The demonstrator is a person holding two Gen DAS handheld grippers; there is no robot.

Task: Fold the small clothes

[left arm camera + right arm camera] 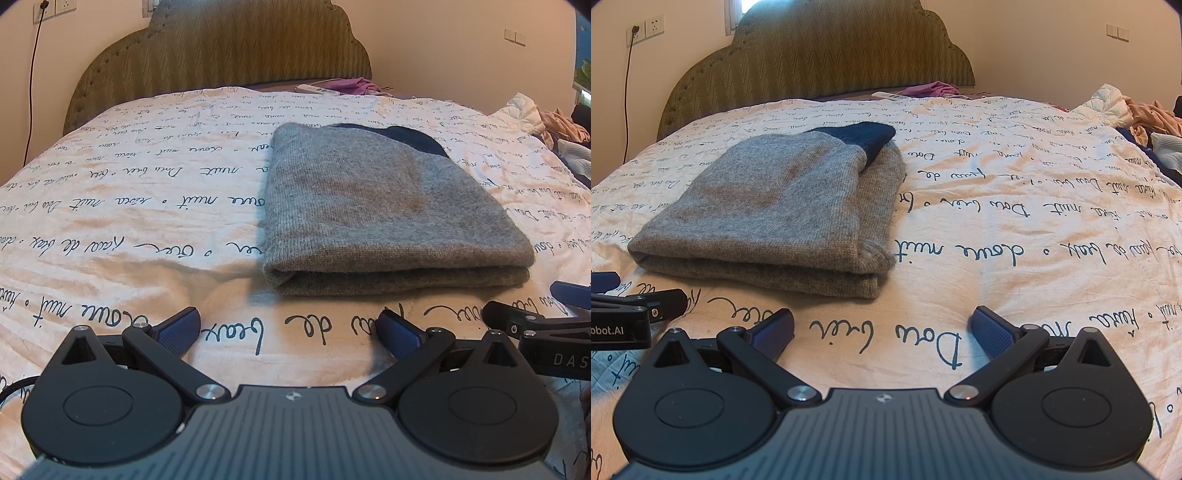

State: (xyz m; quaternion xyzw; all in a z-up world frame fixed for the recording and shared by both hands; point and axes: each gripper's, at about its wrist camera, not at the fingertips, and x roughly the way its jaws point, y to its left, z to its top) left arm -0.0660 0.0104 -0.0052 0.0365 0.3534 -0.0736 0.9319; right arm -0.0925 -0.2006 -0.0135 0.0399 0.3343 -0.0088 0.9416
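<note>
here both tongs, left (290, 328) and right (882, 328), gape empty near the folded grey sweater (384, 218); bedspread (1034, 221) script reads "dou".

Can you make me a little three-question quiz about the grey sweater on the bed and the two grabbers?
1. True or false: the left hand-held gripper is shut on the grey sweater.
2. What dark colour pokes out at the sweater's far end? A red, B navy blue, C yellow.
3. Fill in: the sweater lies folded on a bedspread printed with ____.

Key: 1 false; both it and the right hand-held gripper are open and hold nothing. 2 B. 3 handwriting.
</note>
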